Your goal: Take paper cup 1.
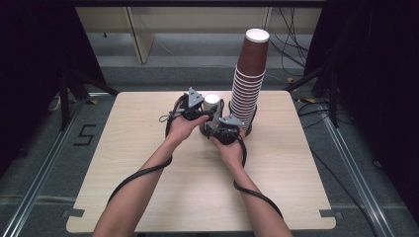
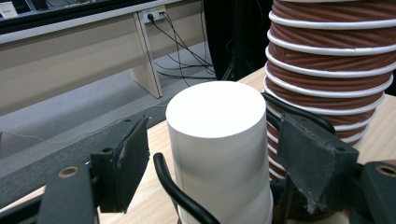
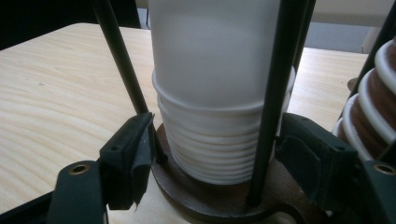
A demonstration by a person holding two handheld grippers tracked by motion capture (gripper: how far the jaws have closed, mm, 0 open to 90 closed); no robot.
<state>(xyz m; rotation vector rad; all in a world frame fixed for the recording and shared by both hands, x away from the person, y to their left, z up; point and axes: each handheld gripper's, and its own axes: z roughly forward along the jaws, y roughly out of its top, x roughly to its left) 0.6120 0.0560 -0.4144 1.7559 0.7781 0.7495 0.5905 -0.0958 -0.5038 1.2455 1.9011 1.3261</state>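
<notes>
A stack of upturned white paper cups (image 3: 215,84) stands in a black wire holder (image 3: 273,93) with a round brown base (image 3: 205,200), mid-table. My left gripper (image 2: 217,135) straddles the top white cup (image 2: 215,140); a gap shows between the left pad and the cup wall, so it is open. Lower down, my right gripper (image 3: 217,140) has its pads against the holder's upright rods, just above the base. From above, the left gripper (image 1: 205,109) sits left of the white cup (image 1: 211,98) and the right gripper (image 1: 217,122) in front of it.
A tall stack of brown ribbed cups (image 1: 249,84) rises just right of the holder, close to both grippers. The wooden table (image 1: 148,163) has bare room to the left and in front. Cables trail back from both grippers along the forearms.
</notes>
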